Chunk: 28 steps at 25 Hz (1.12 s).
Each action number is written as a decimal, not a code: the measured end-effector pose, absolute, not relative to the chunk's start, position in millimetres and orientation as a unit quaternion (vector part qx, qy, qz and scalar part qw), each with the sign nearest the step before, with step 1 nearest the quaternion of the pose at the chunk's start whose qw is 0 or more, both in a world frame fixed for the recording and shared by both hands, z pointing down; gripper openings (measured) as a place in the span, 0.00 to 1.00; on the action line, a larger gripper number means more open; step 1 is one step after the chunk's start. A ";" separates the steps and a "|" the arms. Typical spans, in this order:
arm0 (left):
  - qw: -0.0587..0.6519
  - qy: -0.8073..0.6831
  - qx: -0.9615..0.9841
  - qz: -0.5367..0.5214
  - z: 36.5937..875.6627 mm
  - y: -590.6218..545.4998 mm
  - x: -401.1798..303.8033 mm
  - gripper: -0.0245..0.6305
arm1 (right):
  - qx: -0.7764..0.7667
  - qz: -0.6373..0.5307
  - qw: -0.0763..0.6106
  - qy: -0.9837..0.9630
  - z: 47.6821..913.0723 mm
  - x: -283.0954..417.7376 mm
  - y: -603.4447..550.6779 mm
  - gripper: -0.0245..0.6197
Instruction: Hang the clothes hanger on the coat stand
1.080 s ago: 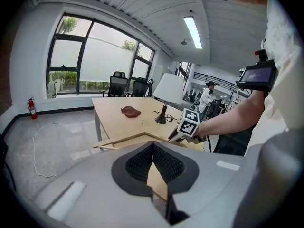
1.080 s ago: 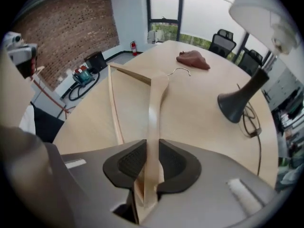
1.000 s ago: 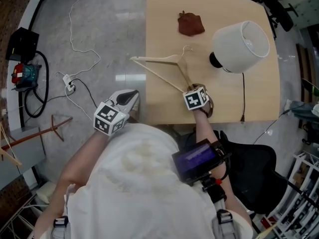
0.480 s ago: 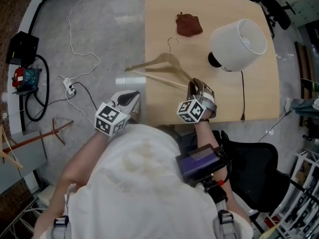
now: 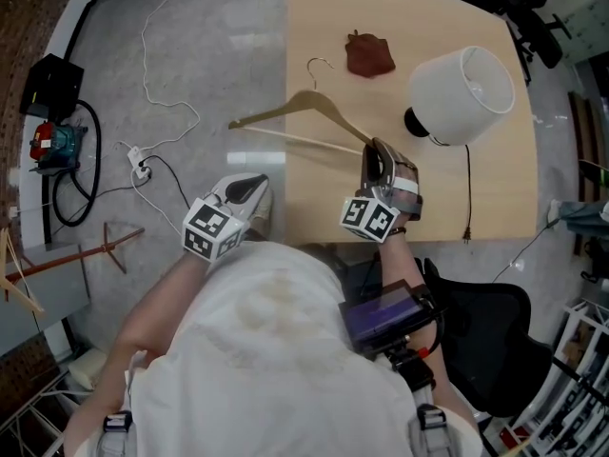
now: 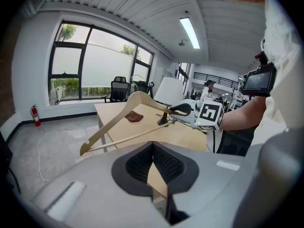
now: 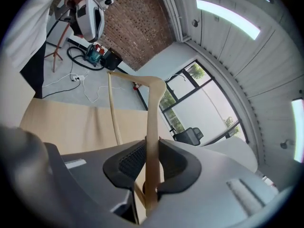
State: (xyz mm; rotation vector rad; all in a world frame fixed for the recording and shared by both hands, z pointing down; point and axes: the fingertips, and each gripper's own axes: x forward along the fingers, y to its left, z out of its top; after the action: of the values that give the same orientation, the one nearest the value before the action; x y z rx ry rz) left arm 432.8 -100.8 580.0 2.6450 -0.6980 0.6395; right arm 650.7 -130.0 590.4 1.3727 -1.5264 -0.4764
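Right gripper (image 5: 377, 152) clamps the hanger (image 5: 309, 96) above the table (image 5: 324, 198), left gripper (image 5: 253, 187) closed, empty (off the table's edge); hanging not yet done

Head view: the hanger (image 5: 285, 112) end nearest the right gripper (image 5: 377, 150) is covered by its jaws. Right gripper view: below the pads the hanger arm drops behind the gripper body; hook not made out. Lamp (image 5: 461, 84) base, right of that gripper, mostly under the shade. Coat stand (image 5: 81, 255), left of the left gripper (image 5: 249, 187), cut by the frame edge. Brown item (image 5: 369, 53) beyond the right gripper: too small to identify.
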 end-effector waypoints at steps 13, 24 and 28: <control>0.140 -0.364 0.902 0.183 532.4 -134.2 351.2 0.04 | 0.561 -0.269 0.349 -0.701 493.8 556.7 -185.4 0.18; 0.137 -0.484 0.856 0.117 502.1 -128.0 190.3 0.04 | 0.483 -0.306 0.293 -0.766 454.1 381.4 -216.9 0.18; 0.139 -0.528 0.832 0.091 493.4 -125.7 109.7 0.04 | 0.448 -0.314 0.280 -0.789 443.6 296.0 -227.7 0.18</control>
State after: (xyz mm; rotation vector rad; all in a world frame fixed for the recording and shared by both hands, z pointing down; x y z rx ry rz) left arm 109.7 -125.7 493.4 2.4061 -1.5275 0.2642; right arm 296.0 -227.7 443.6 1.2019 -2.1151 -0.8413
